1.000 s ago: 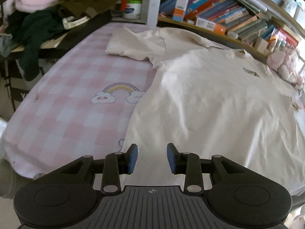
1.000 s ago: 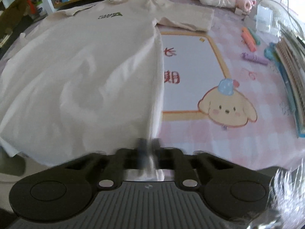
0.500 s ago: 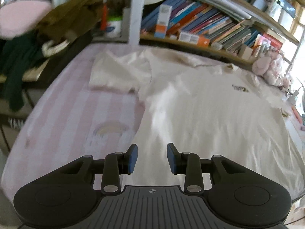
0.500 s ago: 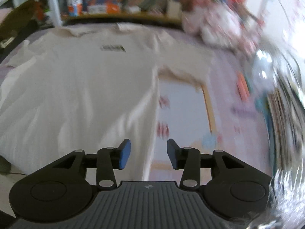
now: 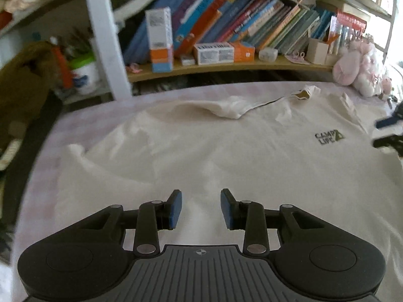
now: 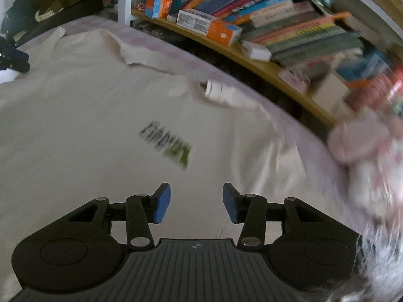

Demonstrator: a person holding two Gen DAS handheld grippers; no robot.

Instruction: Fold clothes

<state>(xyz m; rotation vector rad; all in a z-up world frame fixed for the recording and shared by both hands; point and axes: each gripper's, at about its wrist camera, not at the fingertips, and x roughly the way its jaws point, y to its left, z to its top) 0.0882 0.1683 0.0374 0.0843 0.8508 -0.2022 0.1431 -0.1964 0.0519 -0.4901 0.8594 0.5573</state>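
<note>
Your left gripper (image 5: 200, 207) hangs over the cream T-shirt (image 5: 226, 156), jaws narrowly apart with nothing between them. Only this view shows the shirt's left sleeve (image 5: 83, 158) lying rumpled near the edge of the pink bed cover (image 5: 40, 176). Your right gripper (image 6: 196, 202) is opening, its jaws empty above the chest print (image 6: 166, 146). Its view alone shows the plush toy (image 6: 365, 146) close on the right. The bookshelf (image 5: 226, 68) bounds the far side.
</note>
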